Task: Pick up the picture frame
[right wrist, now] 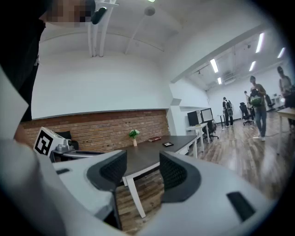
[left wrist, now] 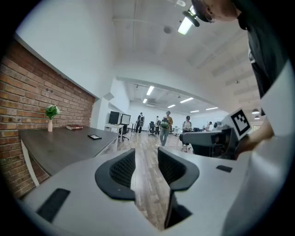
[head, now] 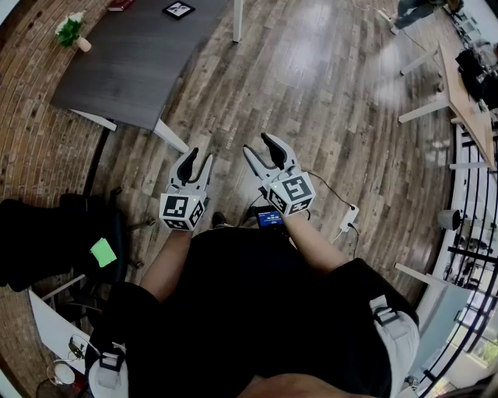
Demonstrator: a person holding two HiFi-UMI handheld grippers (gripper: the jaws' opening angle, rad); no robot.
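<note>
The picture frame (head: 179, 9) is small and black and lies flat at the far end of a dark table (head: 132, 70). It also shows as a picture frame (left wrist: 94, 137) in the left gripper view and a picture frame (right wrist: 168, 144) in the right gripper view. Both grippers hang over the wooden floor, well short of the table, held close in front of the person. My left gripper (head: 194, 161) is open and empty, as is my left gripper (left wrist: 146, 161) seen along its own jaws. My right gripper (head: 258, 148) stands wide open with nothing between its jaws (right wrist: 143, 170).
A potted plant (head: 70, 31) and a book (head: 120, 5) share the table, which runs along a brick wall. A black chair (head: 54, 233) stands at the left. White desks (head: 459, 101) line the right. Several people (left wrist: 164, 126) stand far off in the room.
</note>
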